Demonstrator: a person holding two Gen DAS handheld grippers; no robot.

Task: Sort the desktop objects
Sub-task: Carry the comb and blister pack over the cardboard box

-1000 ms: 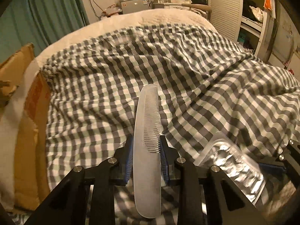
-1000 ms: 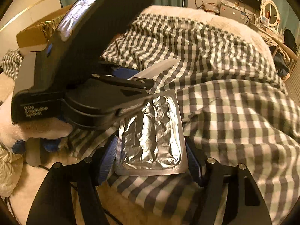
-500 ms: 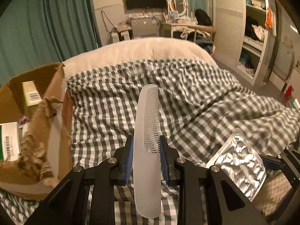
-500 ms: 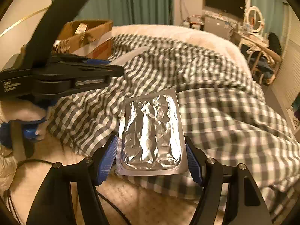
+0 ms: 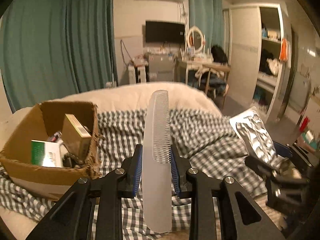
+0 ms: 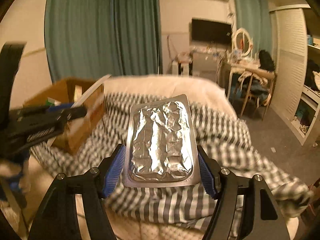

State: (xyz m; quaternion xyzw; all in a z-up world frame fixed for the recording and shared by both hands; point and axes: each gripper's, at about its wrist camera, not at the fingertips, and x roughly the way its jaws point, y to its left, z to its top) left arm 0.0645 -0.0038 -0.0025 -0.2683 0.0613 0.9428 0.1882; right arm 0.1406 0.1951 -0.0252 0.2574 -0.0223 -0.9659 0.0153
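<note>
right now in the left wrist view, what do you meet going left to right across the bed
cardboard box → white comb in the left gripper → foil blister pack held by the right gripper

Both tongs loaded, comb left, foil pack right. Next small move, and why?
Probably swing the left tongs leftward over the open brown cardboard box and drop the translucent white plastic comb in. The comb is clamped clear of the checked blanket, the box already holds small cartons, and it sits on the left side. The silver foil blister pack can follow.
</note>
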